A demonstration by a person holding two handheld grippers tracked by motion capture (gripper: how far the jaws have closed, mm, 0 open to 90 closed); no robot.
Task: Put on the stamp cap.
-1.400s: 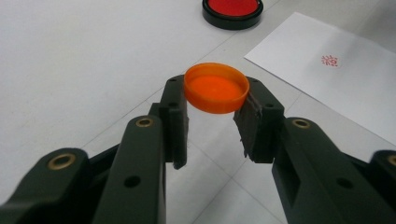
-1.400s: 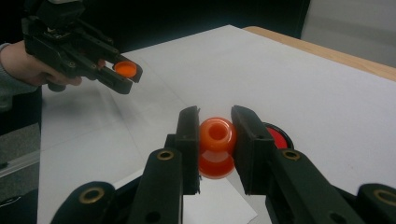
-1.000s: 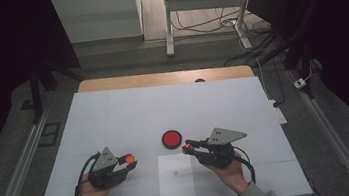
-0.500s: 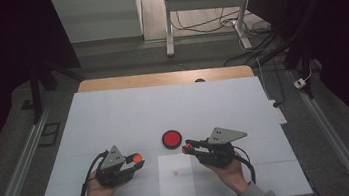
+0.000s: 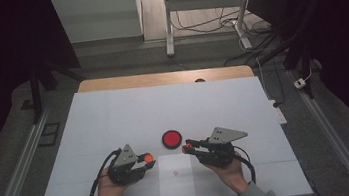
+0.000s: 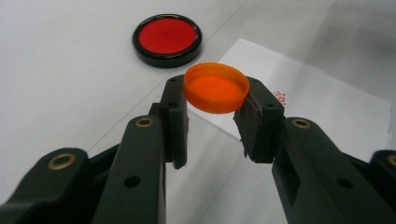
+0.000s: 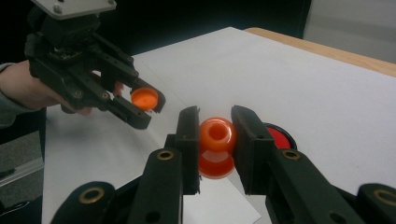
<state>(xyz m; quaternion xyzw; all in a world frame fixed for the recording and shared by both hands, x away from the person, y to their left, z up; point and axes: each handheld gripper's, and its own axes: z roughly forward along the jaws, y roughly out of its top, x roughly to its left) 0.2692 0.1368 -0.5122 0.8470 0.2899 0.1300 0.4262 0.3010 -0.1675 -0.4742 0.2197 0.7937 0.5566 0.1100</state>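
The left gripper (image 5: 149, 160), jaws clamped on an orange cap (image 6: 216, 87), is being carried nearer the still right gripper (image 5: 187, 147), clamped on an orange stamp body (image 7: 217, 135) above the paper sheet (image 5: 177, 186), suggesting recapping.

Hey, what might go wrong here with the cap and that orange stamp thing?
1. The left gripper pinches the orange cap only at its rim near the jaw tips, so it may slip out or tilt.
2. The right gripper clamps the rounded orange stamp, which might twist between the jaws.
3. The red ink pad sits close between both grippers and might be knocked.
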